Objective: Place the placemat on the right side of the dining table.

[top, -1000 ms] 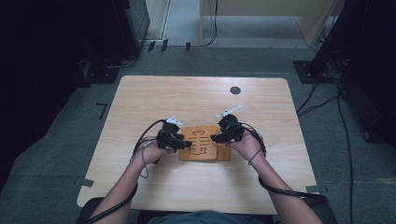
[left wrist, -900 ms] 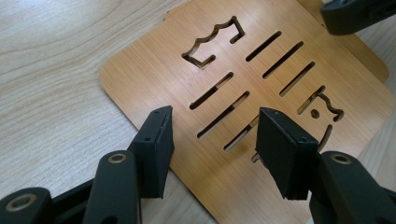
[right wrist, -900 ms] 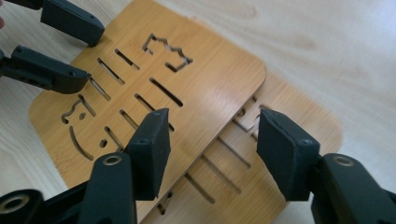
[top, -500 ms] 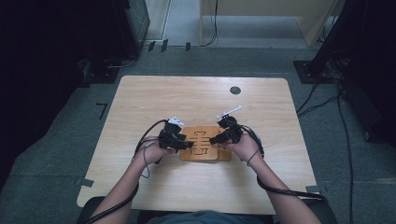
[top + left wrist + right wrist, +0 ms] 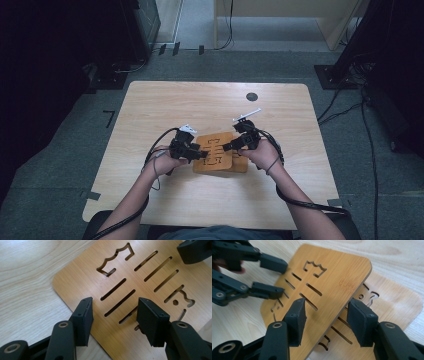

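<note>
Your left gripper (image 5: 200, 152) sits low over the left edge of the top wooden board (image 5: 217, 150) with its jaws apart on either side of it, and your right gripper (image 5: 231, 146) has its jaws half open around that board's lifted right edge, above the bottom board (image 5: 397, 305) on the table (image 5: 200, 100).
</note>
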A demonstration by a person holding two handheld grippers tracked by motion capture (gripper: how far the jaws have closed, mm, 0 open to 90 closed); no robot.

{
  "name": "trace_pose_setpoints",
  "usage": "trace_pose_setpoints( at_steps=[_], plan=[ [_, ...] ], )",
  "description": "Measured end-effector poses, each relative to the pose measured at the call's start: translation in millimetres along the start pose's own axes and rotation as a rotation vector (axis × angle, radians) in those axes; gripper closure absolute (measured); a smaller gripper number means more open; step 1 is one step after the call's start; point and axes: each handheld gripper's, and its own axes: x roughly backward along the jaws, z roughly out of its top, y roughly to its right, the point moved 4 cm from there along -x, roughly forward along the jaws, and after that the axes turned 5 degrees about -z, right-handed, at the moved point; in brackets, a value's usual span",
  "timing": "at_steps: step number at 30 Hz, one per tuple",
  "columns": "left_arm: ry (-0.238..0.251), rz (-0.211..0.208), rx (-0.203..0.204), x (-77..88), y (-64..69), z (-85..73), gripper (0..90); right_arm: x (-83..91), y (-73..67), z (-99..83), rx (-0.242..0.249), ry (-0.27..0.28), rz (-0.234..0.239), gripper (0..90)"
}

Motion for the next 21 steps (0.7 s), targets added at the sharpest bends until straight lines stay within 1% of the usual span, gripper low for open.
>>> trace_pose_setpoints(
  at_steps=[3,5,6,9,10,13,15,16,17,19,20,21],
  plan=[
    [0.005,-0.009,-0.004,0.4,1.7,1.0,45.7,5.4,-1.5,2.0,-0.012,0.0,0.014,50.1],
    [0.008,-0.017,-0.005,1.0,2.7,1.7,45.6,12.8,-5.6,4.3,-0.017,-0.003,0.009,50.2],
    [0.012,-0.02,0.001,1.5,3.3,2.4,45.6,12.8,-5.6,4.3,-0.017,-0.003,0.009,50.2],
    [0.016,-0.036,0.011,3.5,5.6,4.5,45.8,22.4,-13.3,8.1,-0.007,0.0,0.004,50.3],
    [0.017,-0.046,0.018,4.0,6.7,5.3,46.0,25.9,-16.1,9.7,-0.004,-0.001,0.007,50.8],
    [0.025,-0.074,0.021,5.1,10.4,7.3,46.0,37.6,-26.9,15.1,-0.003,-0.008,0.004,51.3],
    [0.027,-0.082,0.018,5.1,12.6,8.4,45.9,43.8,-34.8,18.6,0.008,-0.013,0.002,51.3],
    [0.029,-0.093,0.017,5.8,14.3,9.2,46.0,48.1,-43.2,21.6,0.019,-0.018,0.001,51.0],
    [0.029,-0.093,0.017,5.8,14.3,9.2,46.0,48.1,-43.2,21.6,0.019,-0.018,0.001,51.0],
    [0.029,-0.096,0.013,7.1,14.8,9.4,46.1,50.0,-50.3,23.6,0.041,-0.021,-0.015,50.6],
    [0.033,-0.1,0.019,7.8,14.4,9.3,46.0,50.2,-52.9,24.5,0.053,-0.02,-0.026,50.6],
    [0.034,-0.103,0.022,8.3,14.0,9.1,46.0,49.7,-55.6,25.6,0.061,-0.023,-0.026,50.7]
  ],
)
